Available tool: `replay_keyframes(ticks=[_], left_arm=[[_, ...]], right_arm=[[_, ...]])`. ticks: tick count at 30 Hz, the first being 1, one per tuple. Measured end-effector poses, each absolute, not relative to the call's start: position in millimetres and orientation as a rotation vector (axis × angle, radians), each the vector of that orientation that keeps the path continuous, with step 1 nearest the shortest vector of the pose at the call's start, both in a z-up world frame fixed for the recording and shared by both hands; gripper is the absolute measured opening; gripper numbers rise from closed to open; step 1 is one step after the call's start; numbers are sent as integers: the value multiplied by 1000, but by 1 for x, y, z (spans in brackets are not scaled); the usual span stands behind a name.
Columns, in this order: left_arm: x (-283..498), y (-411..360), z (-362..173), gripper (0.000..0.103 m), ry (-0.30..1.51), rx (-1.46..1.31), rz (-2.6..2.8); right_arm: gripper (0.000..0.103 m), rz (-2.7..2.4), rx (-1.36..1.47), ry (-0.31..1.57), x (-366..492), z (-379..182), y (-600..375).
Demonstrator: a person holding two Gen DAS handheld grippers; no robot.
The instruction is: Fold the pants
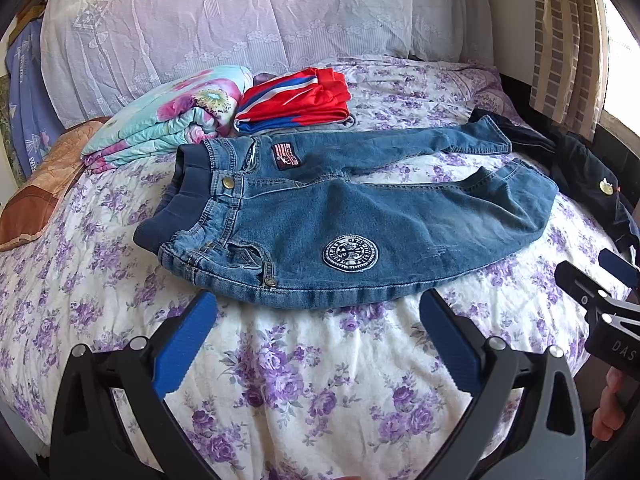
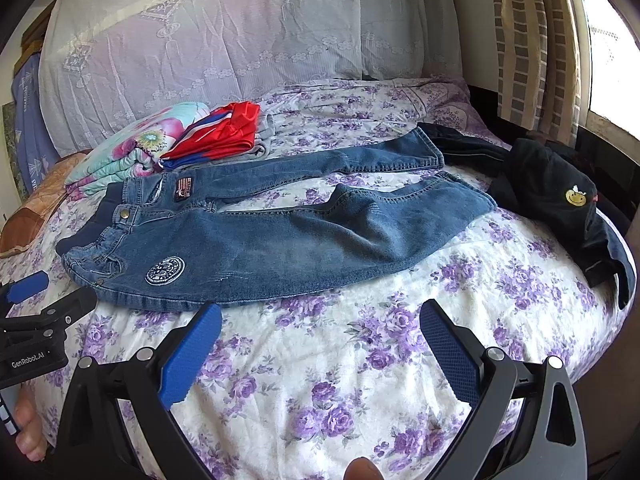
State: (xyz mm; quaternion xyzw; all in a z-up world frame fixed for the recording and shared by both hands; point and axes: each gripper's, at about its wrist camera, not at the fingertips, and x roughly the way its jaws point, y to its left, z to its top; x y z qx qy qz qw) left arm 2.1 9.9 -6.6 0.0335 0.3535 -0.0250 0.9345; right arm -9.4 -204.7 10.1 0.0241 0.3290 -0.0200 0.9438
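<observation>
Where the floral bedspread (image 1: pixel 320 380) is flattest, a small pair of blue denim pants (image 1: pixel 360 220) lies spread out, unfolded. At the left end sits the dark elastic waistband (image 1: pixel 188 192), with a brass button (image 1: pixel 228 184) beside it. Next comes a striped patch (image 1: pixel 285 156) on the far hip and a round white-on-navy emblem (image 1: pixel 350 255) on the near thigh. Both legs run rightward, splayed apart, the near one wrinkled at the knee, the far cuff touching a dark garment (image 2: pixel 560 200). Near the front edge the left gripper (image 1: pixel 318 308) and right gripper (image 2: pixel 320 316) hang just short of the denim, jaws spread wide, gripping nothing.
</observation>
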Motion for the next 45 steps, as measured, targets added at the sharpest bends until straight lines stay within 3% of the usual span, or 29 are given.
replay_keyframes(ticks=[10, 20, 29, 35, 36, 39, 41, 43, 44, 45], left_arm=[[14, 29, -7, 99, 740, 43, -71], [49, 158, 7, 99, 762, -64, 7], [150, 216, 10, 99, 848, -6, -45], [227, 211, -10, 99, 911, 9, -126], [240, 209, -13, 99, 926, 5, -151], [267, 202, -23, 99, 957, -4, -215], [278, 200, -30, 99, 976, -17, -247], [289, 199, -39, 70, 1005, -56, -309], [297, 198, -46, 31, 1052, -82, -360], [300, 198, -50, 23, 1073, -104, -381]], right_arm=[[100, -31, 32, 682, -4, 7, -197], [100, 280, -195, 656, 20, 5, -95], [100, 559, -455, 621, 59, -12, 61], [99, 586, -426, 708, 95, -25, 82], [97, 583, -428, 713, 98, -26, 85], [79, 587, -428, 735, 107, -32, 88], [51, 631, -413, 761, 109, -35, 90], [28, 667, -400, 785, 109, -38, 93], [23, 646, -420, 775, 106, -38, 96], [21, 633, -441, 762, 104, -38, 99]])
